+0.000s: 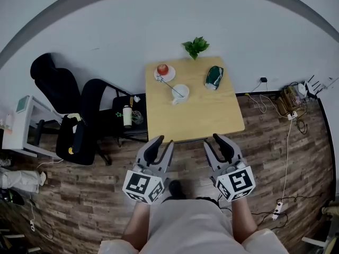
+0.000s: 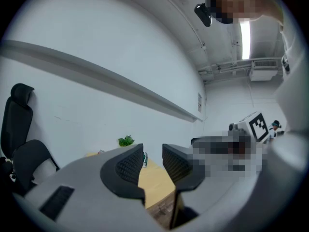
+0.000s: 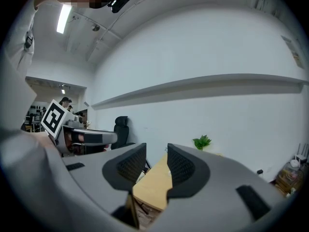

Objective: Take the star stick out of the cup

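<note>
Table [image 1: 212,115] bears cup [image 1: 180,92] with star stick [image 1: 167,84]; left tongs [image 1: 164,141], right tongs [image 1: 212,140] parted.

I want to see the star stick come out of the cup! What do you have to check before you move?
1. Left gripper open, nothing in it: ok.
2. Right gripper open, nothing in it: ok.
3. Star stick sits in the cup and leans out to the left, so it is easy to see: ok.
4. Grippers close enough to grab: not ok, both hang in front of the table's near edge.
5. Bare tabletop between the grippers and the cup: ok.
6. Cup steady enough not to tip: cannot tell.
</note>
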{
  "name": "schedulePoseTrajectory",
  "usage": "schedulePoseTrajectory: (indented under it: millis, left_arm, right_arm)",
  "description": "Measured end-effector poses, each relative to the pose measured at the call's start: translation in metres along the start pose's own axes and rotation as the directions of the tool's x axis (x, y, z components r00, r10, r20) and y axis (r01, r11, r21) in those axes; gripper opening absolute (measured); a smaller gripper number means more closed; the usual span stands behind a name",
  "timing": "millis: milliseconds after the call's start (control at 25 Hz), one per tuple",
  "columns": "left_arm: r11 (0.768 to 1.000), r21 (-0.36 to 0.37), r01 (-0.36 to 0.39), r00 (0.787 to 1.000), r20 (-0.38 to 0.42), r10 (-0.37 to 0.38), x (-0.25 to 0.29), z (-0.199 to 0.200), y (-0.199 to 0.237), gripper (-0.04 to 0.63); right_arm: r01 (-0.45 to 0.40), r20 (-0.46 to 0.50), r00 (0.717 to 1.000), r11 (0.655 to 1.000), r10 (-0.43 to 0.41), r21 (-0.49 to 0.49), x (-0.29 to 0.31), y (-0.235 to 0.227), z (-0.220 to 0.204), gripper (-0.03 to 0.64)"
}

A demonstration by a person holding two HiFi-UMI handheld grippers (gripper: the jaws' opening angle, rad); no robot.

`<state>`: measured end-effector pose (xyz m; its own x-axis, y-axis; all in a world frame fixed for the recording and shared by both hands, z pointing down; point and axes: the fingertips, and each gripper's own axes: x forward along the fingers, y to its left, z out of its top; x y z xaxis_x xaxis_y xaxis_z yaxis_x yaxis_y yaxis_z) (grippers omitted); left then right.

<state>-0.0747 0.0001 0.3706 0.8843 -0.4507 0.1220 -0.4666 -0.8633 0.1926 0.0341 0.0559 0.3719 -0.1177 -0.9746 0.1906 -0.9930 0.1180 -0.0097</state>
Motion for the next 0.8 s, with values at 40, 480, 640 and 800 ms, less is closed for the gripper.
schedulePoseTrajectory:
  millis: [40, 480, 640, 800]
  left_arm:
    - [1.000, -0.004, 0.010, 1.000, -0.001, -0.010, 0.002, 0.000, 0.003, 0.103]
    - [0.998, -0.021, 0.060, 0.998, -0.020, -0.060, 0.008, -0.004, 0.030, 0.103]
    - [0.998, -0.025, 0.059, 0.998, -0.028, -0.059, 0.012, -0.005, 0.035, 0.103]
    - [0.999, -0.027, 0.045, 0.998, -0.032, -0.046, 0.020, -0.008, 0.045, 0.103]
  right_arm:
    - [0.005, 0.000, 1.000, 1.000, -0.005, 0.000, 0.004, 0.001, 0.001, 0.121]
    - [0.031, -0.034, 0.999, 1.000, -0.031, 0.000, 0.036, 0.016, 0.001, 0.121]
    - [0.027, -0.035, 0.999, 1.000, -0.027, 0.004, 0.043, 0.014, -0.002, 0.121]
    - [0.022, -0.032, 0.999, 1.000, -0.022, 0.008, 0.055, 0.008, -0.004, 0.121]
